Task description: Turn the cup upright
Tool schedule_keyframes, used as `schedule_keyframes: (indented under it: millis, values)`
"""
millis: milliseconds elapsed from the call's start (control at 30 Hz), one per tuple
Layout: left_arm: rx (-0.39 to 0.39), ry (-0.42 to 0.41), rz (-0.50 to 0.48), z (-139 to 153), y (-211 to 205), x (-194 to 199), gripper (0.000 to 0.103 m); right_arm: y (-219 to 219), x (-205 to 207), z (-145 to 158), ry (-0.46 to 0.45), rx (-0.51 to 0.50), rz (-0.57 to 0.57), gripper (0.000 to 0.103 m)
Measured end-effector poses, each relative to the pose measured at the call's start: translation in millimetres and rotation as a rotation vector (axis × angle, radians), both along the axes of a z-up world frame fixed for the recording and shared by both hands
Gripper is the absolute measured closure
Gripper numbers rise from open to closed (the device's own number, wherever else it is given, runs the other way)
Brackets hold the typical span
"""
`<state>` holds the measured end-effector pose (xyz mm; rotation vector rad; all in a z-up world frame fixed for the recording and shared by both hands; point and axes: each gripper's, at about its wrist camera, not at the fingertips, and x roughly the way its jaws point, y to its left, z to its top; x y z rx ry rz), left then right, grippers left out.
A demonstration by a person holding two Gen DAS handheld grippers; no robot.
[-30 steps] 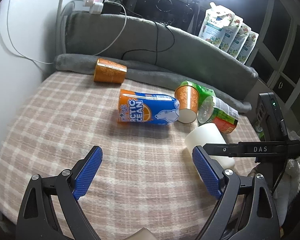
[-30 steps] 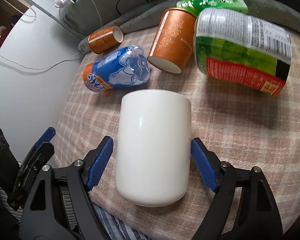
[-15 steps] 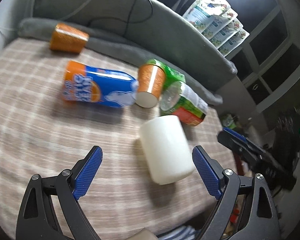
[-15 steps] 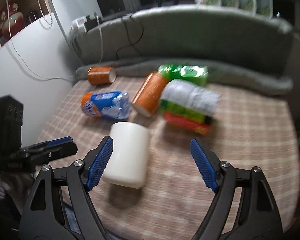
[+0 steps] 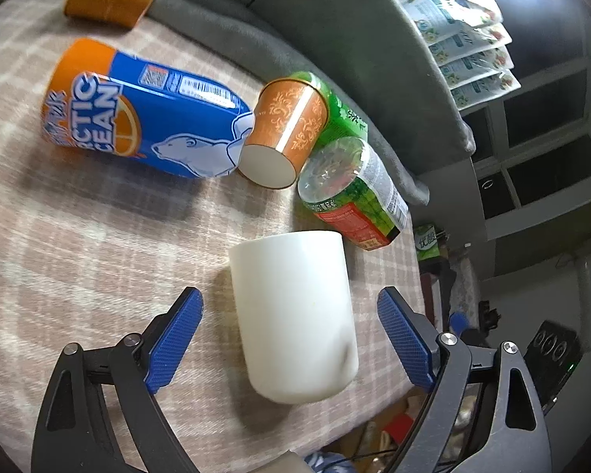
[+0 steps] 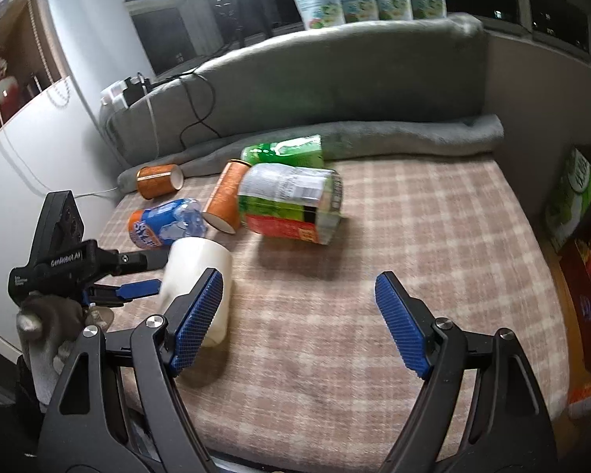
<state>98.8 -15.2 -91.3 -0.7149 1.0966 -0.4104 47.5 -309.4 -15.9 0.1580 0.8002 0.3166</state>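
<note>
Lying on its side near the front edge of the plaid cloth, the white cup is not yet upright, so the flip itself appears to be wholly ahead. The left gripper straddles it with jaws wide, a blue pad on either side and neither touching the wall. The right gripper hangs apart over bare cloth, jaws equally wide and holding nothing; from its view the cup sits just left of its left pad. Behind lie a blue bottle, an orange paper cup and a green-labelled bottle. What seems left: closing, lifting, turning, setting down.
</note>
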Motion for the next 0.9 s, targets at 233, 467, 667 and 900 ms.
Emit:
schedule_keyframes:
  millis: [233,467,667,900]
  values:
    - [-0.004,0.027,0.011,-7.4,-2.1,6.3,0.014,-13.7,0.1,-11.0,0.025,0.016,-0.028,0.021]
    - [-0.001,0.048,0.004,-12.4,-5.1,10.9,0.017,-20.7,2.6,-18.5,0.040,0.022,-0.045,0.021]
    - [0.010,0.059,-0.009,-15.7,-10.6,14.0,0.021,-25.9,4.8,-22.7,0.052,0.028,-0.058,0.020]
    - [0.017,0.054,-0.020,-13.6,-13.4,15.6,0.028,-29.4,5.7,-24.8,0.057,0.030,-0.068,0.020]
